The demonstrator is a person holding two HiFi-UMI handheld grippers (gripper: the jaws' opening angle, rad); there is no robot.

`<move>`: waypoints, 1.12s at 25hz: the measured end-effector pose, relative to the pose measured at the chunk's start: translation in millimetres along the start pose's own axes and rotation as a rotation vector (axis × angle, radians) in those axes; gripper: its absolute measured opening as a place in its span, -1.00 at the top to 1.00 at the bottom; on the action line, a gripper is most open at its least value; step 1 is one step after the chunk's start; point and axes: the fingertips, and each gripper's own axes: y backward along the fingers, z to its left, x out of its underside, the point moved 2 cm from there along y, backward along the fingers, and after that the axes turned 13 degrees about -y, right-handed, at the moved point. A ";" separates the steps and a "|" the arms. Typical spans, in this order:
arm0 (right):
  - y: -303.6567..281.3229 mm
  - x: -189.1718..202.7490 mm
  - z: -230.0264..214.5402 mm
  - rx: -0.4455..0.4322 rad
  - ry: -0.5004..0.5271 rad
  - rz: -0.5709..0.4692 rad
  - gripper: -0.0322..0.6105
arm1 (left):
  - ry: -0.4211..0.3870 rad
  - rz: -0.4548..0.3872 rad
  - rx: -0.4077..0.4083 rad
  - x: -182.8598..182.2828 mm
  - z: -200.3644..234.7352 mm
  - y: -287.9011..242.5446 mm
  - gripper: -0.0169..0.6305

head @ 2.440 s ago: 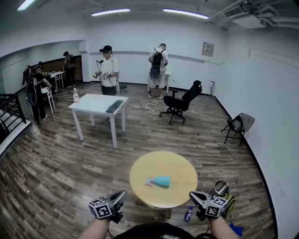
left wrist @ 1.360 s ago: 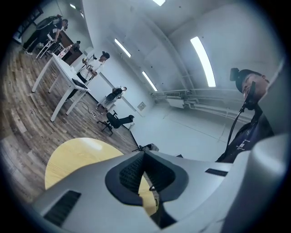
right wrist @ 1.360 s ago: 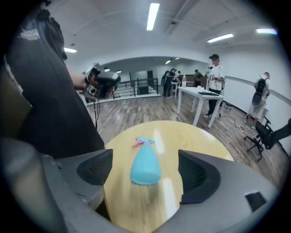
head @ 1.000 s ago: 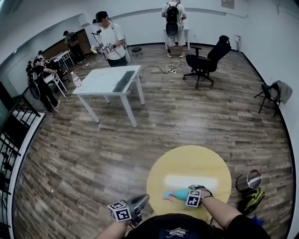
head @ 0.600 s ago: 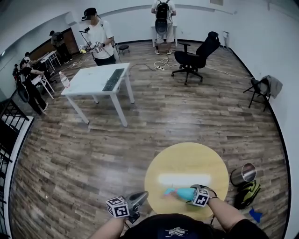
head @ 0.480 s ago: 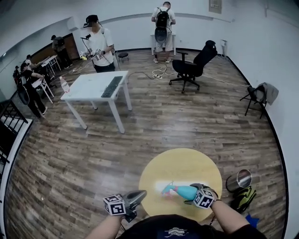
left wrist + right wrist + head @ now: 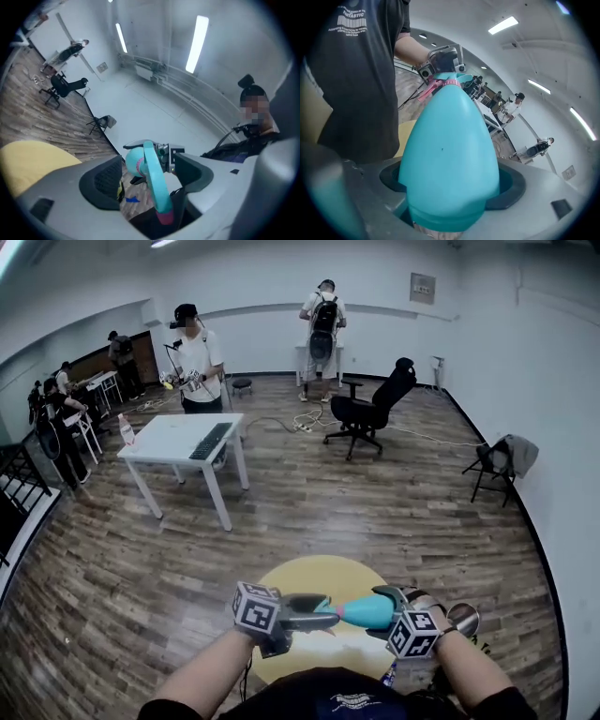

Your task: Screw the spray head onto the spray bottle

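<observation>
The spray bottle [image 7: 366,612] hangs in the air low in the head view, over the 6 o'clock rim of the round yellow tabletop [image 7: 314,576], lying about level with its narrow end toward 9 o'clock. The right gripper [image 7: 382,612] holds it from 3 o'clock. In the right gripper view its jaws, which have just closed in a little, clamp the bottle's wide teal body. The spray head [image 7: 158,197] sits at the bottle's neck; whether it is screwed tight cannot be told. The left gripper [image 7: 323,613] meets it from 9 o'clock. Its jaws have just been opening and stand wide, and the teal trigger rises between them without touching either pad.
</observation>
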 end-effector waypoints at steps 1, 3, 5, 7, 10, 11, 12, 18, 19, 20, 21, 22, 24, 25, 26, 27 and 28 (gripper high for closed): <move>2.0 -3.6 1.6 -0.013 0.004 -0.005 -0.52 | -0.077 0.072 -0.007 4.4 -5.0 -10.2 -0.07; 2.1 -9.1 5.3 -0.048 0.006 0.001 -0.52 | -0.288 0.245 -0.067 16.4 -8.6 -16.4 0.33; -2.9 -14.1 16.5 -0.107 -0.016 0.007 -0.51 | -0.482 0.419 -0.115 28.3 -10.1 -8.9 0.36; -8.0 -21.4 29.7 -0.148 -0.039 0.001 -0.51 | -0.599 0.548 -0.128 36.2 -15.5 1.6 0.34; -10.1 -34.8 33.9 -0.152 -0.041 -0.008 -0.50 | -0.645 0.584 -0.133 34.1 -20.7 14.3 0.34; -10.8 -38.2 32.7 -0.151 -0.039 -0.009 -0.50 | -0.633 0.564 -0.136 32.6 -20.0 17.2 0.34; -11.8 -40.6 31.4 -0.154 -0.043 -0.009 -0.50 | -0.606 0.527 -0.137 30.5 -18.5 19.7 0.33; -12.4 -30.8 31.3 -0.245 -0.310 -0.068 -0.51 | -0.102 -0.156 -0.142 -27.2 -5.4 87.5 -0.21; -11.4 -27.4 30.8 -0.256 -0.360 -0.081 -0.51 | -0.007 -0.276 -0.146 -36.4 0.0 109.6 -0.25; -11.5 -24.7 31.1 -0.262 -0.387 -0.086 -0.51 | 0.059 -0.357 -0.157 -41.8 5.5 129.0 -0.26; -12.7 -23.1 32.1 -0.261 -0.388 -0.079 -0.51 | 0.092 -0.392 -0.170 -43.7 9.7 142.2 -0.26; -14.6 -23.3 33.7 -0.254 -0.370 -0.064 -0.51 | 0.095 -0.384 -0.174 -42.5 10.8 146.2 -0.26; -19.2 -31.2 37.2 -0.238 -0.301 -0.036 -0.51 | 0.029 -0.249 -0.154 -29.8 4.9 126.4 -0.26; -21.9 -38.1 38.1 -0.231 -0.262 -0.031 -0.51 | -0.037 -0.138 -0.143 -18.4 1.9 107.0 -0.26; -25.0 -45.3 38.4 -0.225 -0.224 -0.028 -0.51 | -0.122 -0.015 -0.139 -5.6 -0.4 85.9 -0.26; -27.9 -50.9 38.3 -0.219 -0.189 -0.023 -0.51 | -0.222 0.103 -0.148 5.4 -3.1 66.7 -0.20; -30.2 -53.2 37.8 -0.211 -0.158 -0.013 -0.51 | -0.328 0.201 -0.166 13.0 -6.1 52.6 0.27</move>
